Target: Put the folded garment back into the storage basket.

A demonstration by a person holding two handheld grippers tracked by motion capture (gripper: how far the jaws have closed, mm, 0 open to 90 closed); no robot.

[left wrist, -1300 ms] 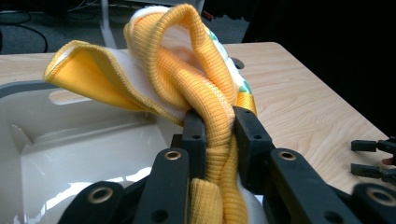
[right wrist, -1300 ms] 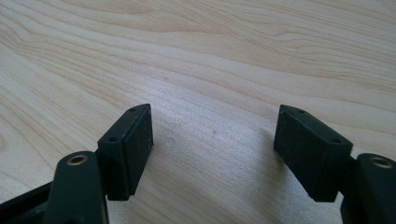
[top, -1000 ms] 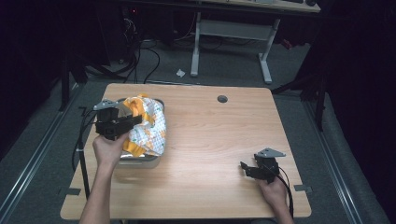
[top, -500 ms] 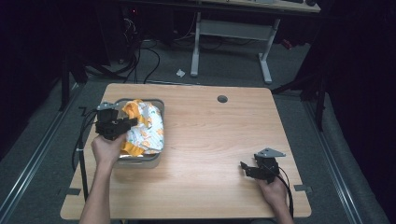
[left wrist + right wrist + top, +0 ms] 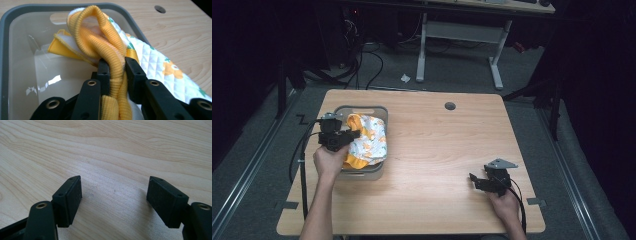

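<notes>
Cloth (image 5: 366,141), a quilted white piece printed with orange flowers and edged in a yellow ribbed band (image 5: 110,53), lay bunched in the grey bin (image 5: 362,108) at the left side of the table (image 5: 447,150). Part of it spilled over the bin's right rim, toward the middle of the table. The left gripper (image 5: 117,67) was clamped on the ribbed band, jaws nearly together with the folded knit squeezed between them, and hung over the bin's left half. The right gripper (image 5: 113,195) rested low over bare wood near the front right corner, its jaws wide apart and holding nothing.

The step in hand looked like stowing the cloth in the bin, with the held edge low inside and the rest not yet tucked in. The next move would probably call for lowering the band to the bin floor, letting go, then pushing the overhanging quilted part inside the rim.

Bunched as it was, the cloth had no clean long axis. From above, the heap ran roughly along the bin's length, from the far rim toward the person. The gripped band rose from the jaws in a loop, pointing toward the bin's far wall.
</notes>
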